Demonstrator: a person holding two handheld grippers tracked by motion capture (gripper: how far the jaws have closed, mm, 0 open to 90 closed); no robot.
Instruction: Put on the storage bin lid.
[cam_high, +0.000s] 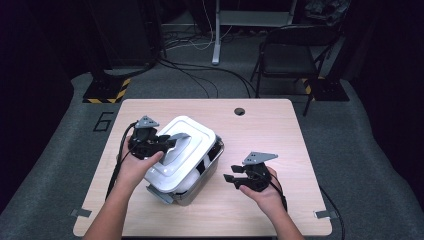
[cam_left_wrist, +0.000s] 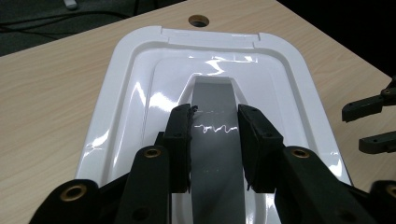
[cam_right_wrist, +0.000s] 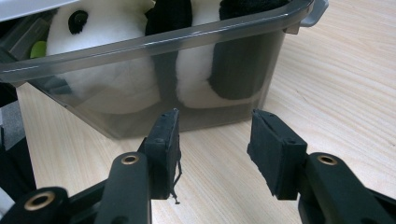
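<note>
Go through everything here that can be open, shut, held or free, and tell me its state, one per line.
lid: tilted on the box, gripped by its grey handle
box: grey, see-through, on the table, partly uncovered
panda plush: inside the box
left gripper: shut on the handle
right gripper: open, holding nothing, apart from the box

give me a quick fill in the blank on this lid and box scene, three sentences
1. The left gripper is shut on the grey ____ of the white lid.
2. Through the smoky wall of the box shows a plush ____.
3. The right gripper has ____ between its pads, above the wooden table.

Missing words: handle; panda; nothing
</note>
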